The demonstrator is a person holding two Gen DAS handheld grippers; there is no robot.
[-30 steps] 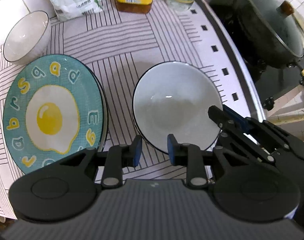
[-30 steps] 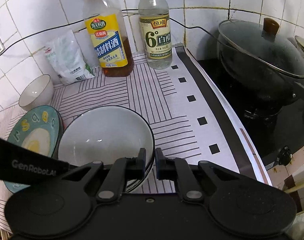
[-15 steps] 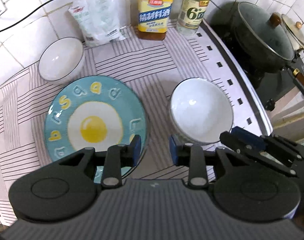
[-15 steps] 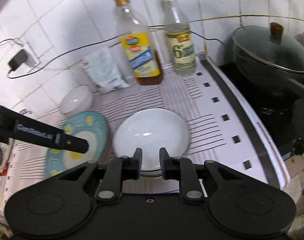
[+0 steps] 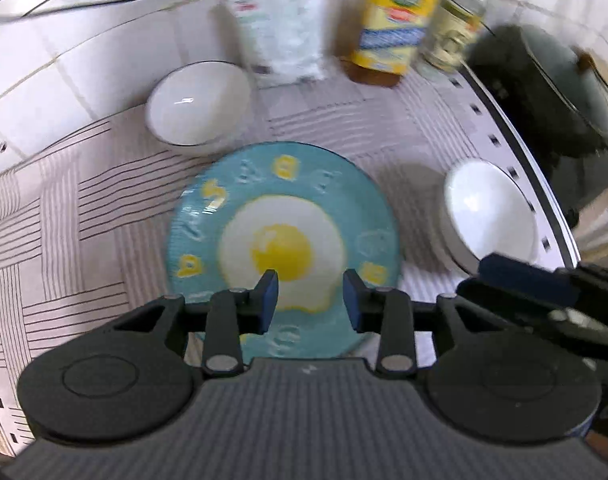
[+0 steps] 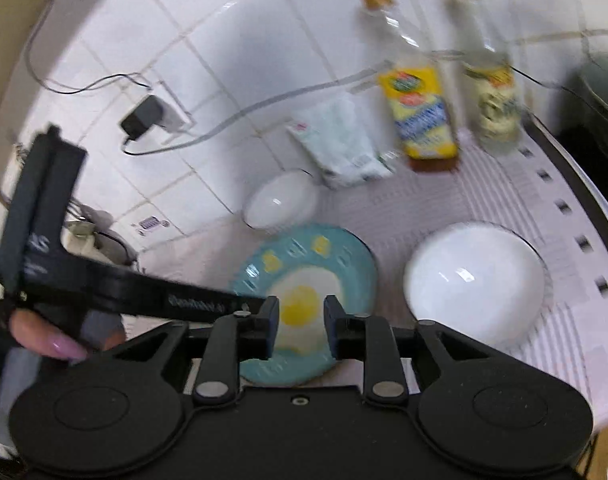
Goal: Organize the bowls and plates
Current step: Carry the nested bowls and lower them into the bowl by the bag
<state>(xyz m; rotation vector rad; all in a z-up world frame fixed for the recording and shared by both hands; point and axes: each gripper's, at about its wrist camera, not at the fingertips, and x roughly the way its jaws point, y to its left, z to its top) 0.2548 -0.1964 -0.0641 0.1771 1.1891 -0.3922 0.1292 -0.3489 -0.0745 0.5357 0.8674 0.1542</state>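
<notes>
A teal plate with a fried-egg picture lies on the striped mat. My left gripper hovers above its near half, jaws opening, nothing between them. A small white bowl stands behind the plate by the tiled wall. A larger white bowl sits to the plate's right, apparently on top of another. My right gripper is raised above the plate and bowl, jaws opening and empty. The left gripper's body crosses the right wrist view at the left.
Against the wall stand a white bag, a yellow-labelled bottle and a clear vinegar bottle. A dark lidded pot sits on the stove at the right. A charger and cables hang on the wall. A hand grips the left tool.
Both grippers rose and pulled back from the large bowl, which stays on the mat. The left one swung left over the egg plate. Both sets of jaws spread wider.
</notes>
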